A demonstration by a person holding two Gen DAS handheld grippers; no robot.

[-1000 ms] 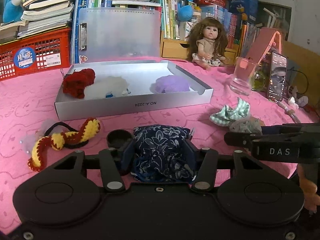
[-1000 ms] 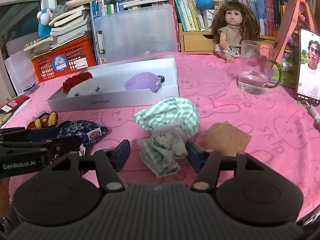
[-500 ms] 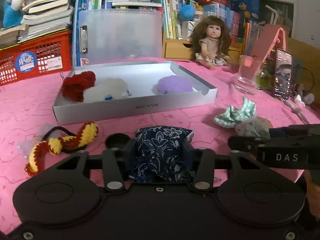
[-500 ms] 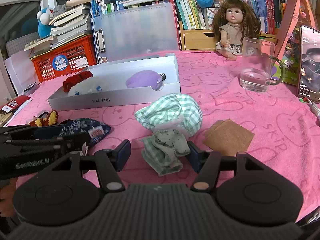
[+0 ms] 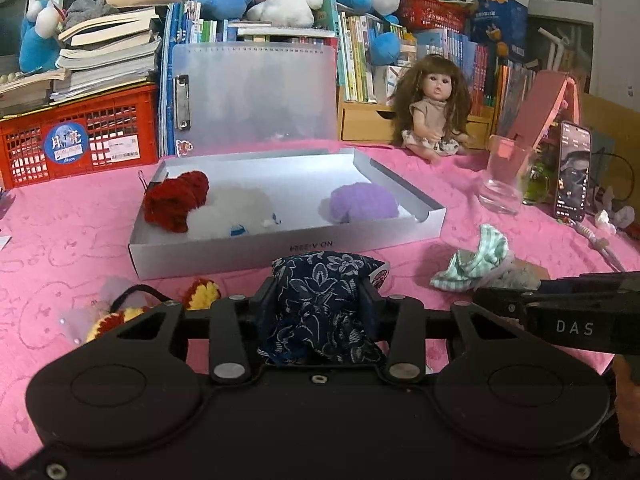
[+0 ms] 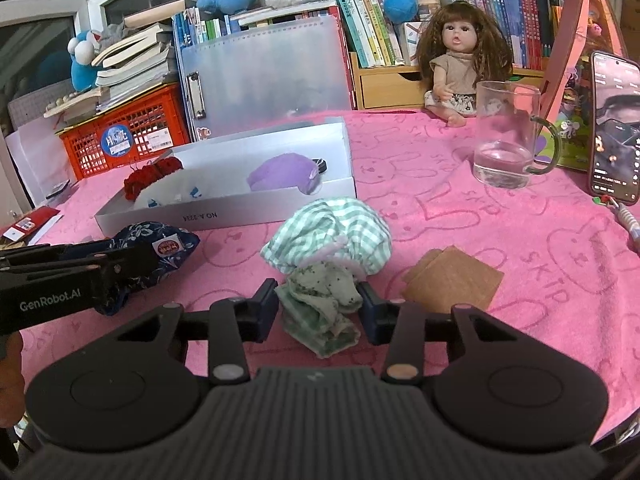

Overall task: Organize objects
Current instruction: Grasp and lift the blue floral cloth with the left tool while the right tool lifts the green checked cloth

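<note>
My left gripper (image 5: 318,298) is shut on a navy floral pouch (image 5: 320,300) and holds it above the pink cloth, in front of the white box (image 5: 288,246). The pouch also shows in the right wrist view (image 6: 160,246). The box holds a red knit piece (image 5: 176,200), a white fluffy piece (image 5: 236,214) and a purple one (image 5: 362,202). My right gripper (image 6: 318,308) is closed around a green checked cloth bundle (image 6: 328,240) that rests on the table. A red-and-yellow crocheted cord (image 5: 202,292) lies left of the pouch.
A glass mug (image 6: 506,136) with water, a phone (image 6: 614,128) and a doll (image 6: 460,60) stand at the right and back. A brown paper square (image 6: 454,280) lies right of the bundle. A red crate (image 5: 80,136), clear folder (image 5: 256,96) and books line the back.
My left gripper has lifted the navy pouch up and toward the box; the black lid is now hidden. My right gripper's fingers have closed in on the green bundle.
</note>
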